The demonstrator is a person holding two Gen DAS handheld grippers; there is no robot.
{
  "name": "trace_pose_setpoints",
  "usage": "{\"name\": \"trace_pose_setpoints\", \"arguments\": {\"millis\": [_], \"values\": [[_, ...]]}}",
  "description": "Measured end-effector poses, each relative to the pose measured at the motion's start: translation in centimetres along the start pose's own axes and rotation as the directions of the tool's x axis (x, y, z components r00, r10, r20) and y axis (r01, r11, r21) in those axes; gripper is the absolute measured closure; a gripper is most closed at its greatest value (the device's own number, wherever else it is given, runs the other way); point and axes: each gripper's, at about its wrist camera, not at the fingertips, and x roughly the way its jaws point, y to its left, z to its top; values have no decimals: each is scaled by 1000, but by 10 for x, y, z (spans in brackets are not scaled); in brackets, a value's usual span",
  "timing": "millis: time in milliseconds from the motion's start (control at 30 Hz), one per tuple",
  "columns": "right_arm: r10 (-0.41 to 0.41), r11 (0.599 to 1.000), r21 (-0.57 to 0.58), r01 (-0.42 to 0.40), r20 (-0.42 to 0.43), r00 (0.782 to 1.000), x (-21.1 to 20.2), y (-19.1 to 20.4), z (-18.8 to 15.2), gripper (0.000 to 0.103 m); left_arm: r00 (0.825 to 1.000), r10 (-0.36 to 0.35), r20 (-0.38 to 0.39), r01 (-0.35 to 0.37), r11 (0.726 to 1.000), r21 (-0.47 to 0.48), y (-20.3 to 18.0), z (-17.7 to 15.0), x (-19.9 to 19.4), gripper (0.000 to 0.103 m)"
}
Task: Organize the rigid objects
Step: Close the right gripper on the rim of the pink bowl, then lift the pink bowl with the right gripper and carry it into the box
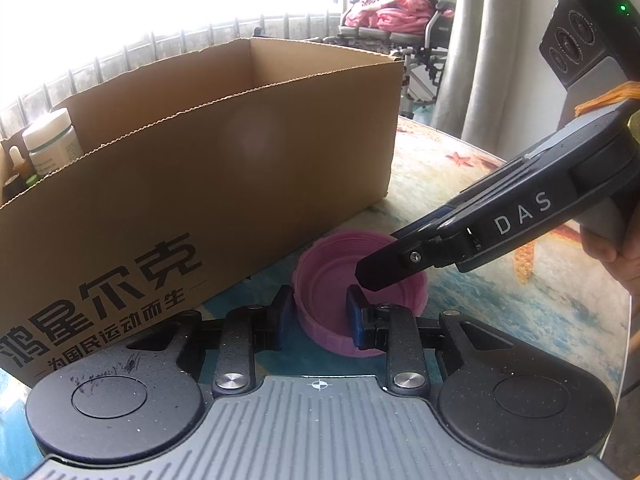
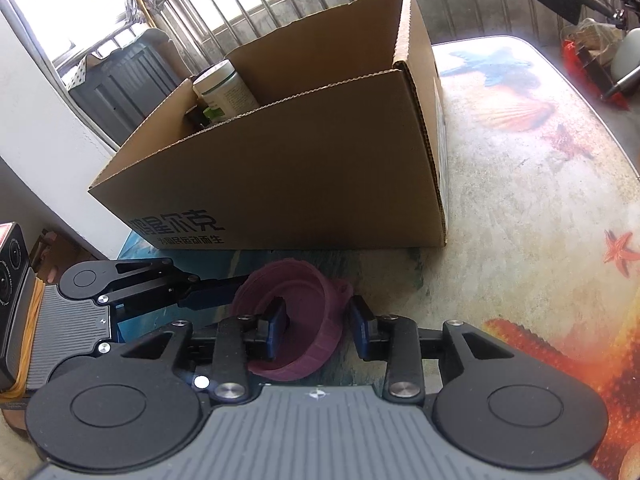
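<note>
A pink ribbed jar lid (image 1: 340, 280) lies open side up on the table in front of a cardboard box (image 1: 200, 184). My left gripper (image 1: 320, 316) straddles the lid's near wall, one finger outside at left, one pad (image 1: 358, 312) inside; it looks closed on the rim. My right gripper (image 2: 318, 330) straddles the lid's (image 2: 296, 320) right wall, left finger inside, right finger outside with a gap, open. In the left wrist view the right gripper (image 1: 376, 268) reaches in from the right. The box (image 2: 304, 168) holds a white bottle (image 2: 224, 84).
The table (image 2: 520, 220) has a sea-themed cloth with starfish prints. Small dark bottles (image 1: 16, 168) stand beside a white bottle (image 1: 52, 140) in the box's left end. A wheelchair with pink cloth (image 1: 392, 12) and a curtain stand beyond the table. Window bars lie behind the box.
</note>
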Motion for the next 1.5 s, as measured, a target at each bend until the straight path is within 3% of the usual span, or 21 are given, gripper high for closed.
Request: {"name": "trace_pose_setpoints", "arguments": {"millis": [267,433,533,767,1000,1067,1100,1133,1300,1500], "values": [[-40,993,-113,44,33,999,-2,10,-9,67,1000,7,15,-7,1000,9,-9,7,9,76],[-16,996,-90,21,52,999,-4,3,-12,68,1000,2,12,-2,1000,-5,-6,8,8,76],[-58,992,-106,64,66,996,-5,7,-15,80,999,32,30,-32,999,14,-13,6,7,76],[-75,989,-121,85,89,993,-5,8,-19,82,997,70,29,-71,997,28,-21,7,7,76],[-136,977,-147,158,147,980,-3,19,-29,85,987,148,64,-154,985,83,-37,2,4,76],[-148,975,-143,171,157,976,-3,21,-31,85,984,165,73,-171,981,91,-39,1,3,80],[-152,974,-141,175,162,975,-3,22,-31,85,976,199,87,-207,975,85,-40,0,0,93],[-157,973,-139,181,169,973,-4,23,-33,86,973,206,103,-213,975,66,-40,0,-3,96],[-197,945,-216,244,219,956,-10,43,-54,86,979,176,107,-183,982,56,-39,-9,-16,96],[-108,970,-180,161,272,956,-35,43,-62,91,980,122,157,-134,989,67,-40,-7,-53,96]]}}
